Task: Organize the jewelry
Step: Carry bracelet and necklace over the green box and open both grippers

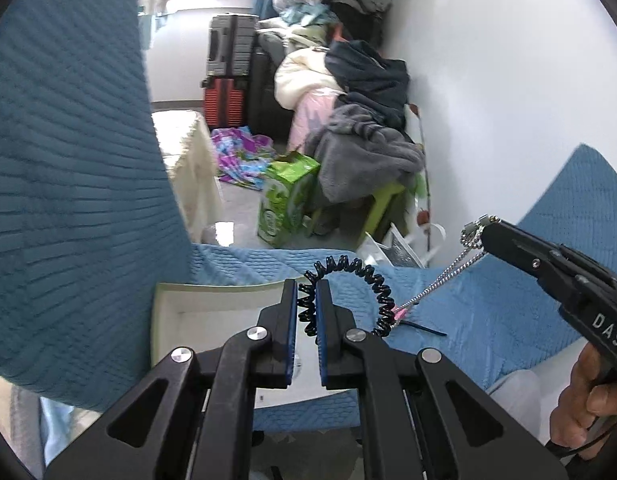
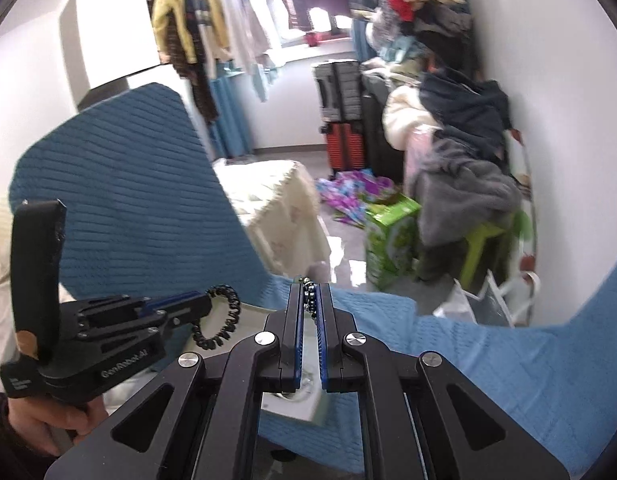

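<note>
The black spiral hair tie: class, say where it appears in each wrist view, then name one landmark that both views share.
Left wrist: black spiral hair tie at centre, pinched between the left gripper fingers.
Right wrist: lower left, looping from that gripper's tip.
Shared landmark: green box on the floor.

- Blue quilted chair [image 1: 68, 160], backrest upright on the left
- Green carton [image 1: 286, 196] on the floor
- Grey blanket [image 1: 364, 156] heaped over a green stool [image 2: 484, 244]
- Stacked suitcases [image 2: 340, 116]
- Clothes on hangers [image 2: 200, 28]
</note>
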A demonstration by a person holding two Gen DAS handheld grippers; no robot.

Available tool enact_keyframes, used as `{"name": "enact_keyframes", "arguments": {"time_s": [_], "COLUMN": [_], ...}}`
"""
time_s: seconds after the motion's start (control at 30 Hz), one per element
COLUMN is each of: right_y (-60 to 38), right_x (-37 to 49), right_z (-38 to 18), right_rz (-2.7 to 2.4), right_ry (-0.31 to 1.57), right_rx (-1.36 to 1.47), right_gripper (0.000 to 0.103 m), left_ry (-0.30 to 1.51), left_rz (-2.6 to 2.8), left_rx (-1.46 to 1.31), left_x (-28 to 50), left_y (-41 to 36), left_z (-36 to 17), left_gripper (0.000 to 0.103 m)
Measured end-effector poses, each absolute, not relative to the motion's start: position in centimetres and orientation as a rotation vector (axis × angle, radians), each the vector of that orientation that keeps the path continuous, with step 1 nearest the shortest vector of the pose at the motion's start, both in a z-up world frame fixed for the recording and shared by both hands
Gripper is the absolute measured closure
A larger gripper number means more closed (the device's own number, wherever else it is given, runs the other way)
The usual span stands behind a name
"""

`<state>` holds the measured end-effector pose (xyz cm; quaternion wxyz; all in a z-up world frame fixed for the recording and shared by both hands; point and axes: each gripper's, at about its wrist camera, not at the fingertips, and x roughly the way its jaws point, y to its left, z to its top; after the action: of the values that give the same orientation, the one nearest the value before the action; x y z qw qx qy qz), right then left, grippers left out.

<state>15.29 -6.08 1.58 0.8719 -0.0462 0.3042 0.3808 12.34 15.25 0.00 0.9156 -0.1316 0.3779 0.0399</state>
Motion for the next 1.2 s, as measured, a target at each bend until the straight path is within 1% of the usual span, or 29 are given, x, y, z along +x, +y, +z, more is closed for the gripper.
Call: {"name": "enact_keyframes", "arguments": {"time_s": [0.17, 0.3, 0.63, 0.83, 1.0, 1.2], "right_y": [-3.6, -1.6, 2.2, 2.8, 3.2, 3.1], "right_x": [14.8, 14.7, 16.3, 17.0, 17.3, 17.3], "right_z": [2.2, 0.8, -8.7, -13.8, -16.7, -19.0], "right_rz": [0.839, 0.853, 0.842, 0.808, 0.792, 0.785], "right_ry": [0.634, 0.652, 0.844, 0.946, 1.005, 1.054], "right_rx": [-0.120, -0.145, -0.211, -0.252, -0.274, -0.269], "right_gripper": [0.099, 0.099, 0.099, 0.099, 0.099, 0.098], "left_ry": [0.770, 0.782, 0.868, 0.917, 0.946, 0.970], "left_rz": [0.123, 0.139, 0.148, 0.146, 0.145, 0.142], "left_rx": [-0.309, -0.336, -0.410, -0.430, -0.454, -0.452], "left_x": [11.6, 11.2, 12.0, 12.7, 13.1, 13.1], "left_y": [17.8, 19.0, 20.9, 21.7, 22.2, 22.2], "left_z": [-0.6, -2.2, -8.7, -11.6, -13.4, -13.9], "left_gripper": [0.094, 0.094, 0.094, 0.094, 0.094, 0.094]}}
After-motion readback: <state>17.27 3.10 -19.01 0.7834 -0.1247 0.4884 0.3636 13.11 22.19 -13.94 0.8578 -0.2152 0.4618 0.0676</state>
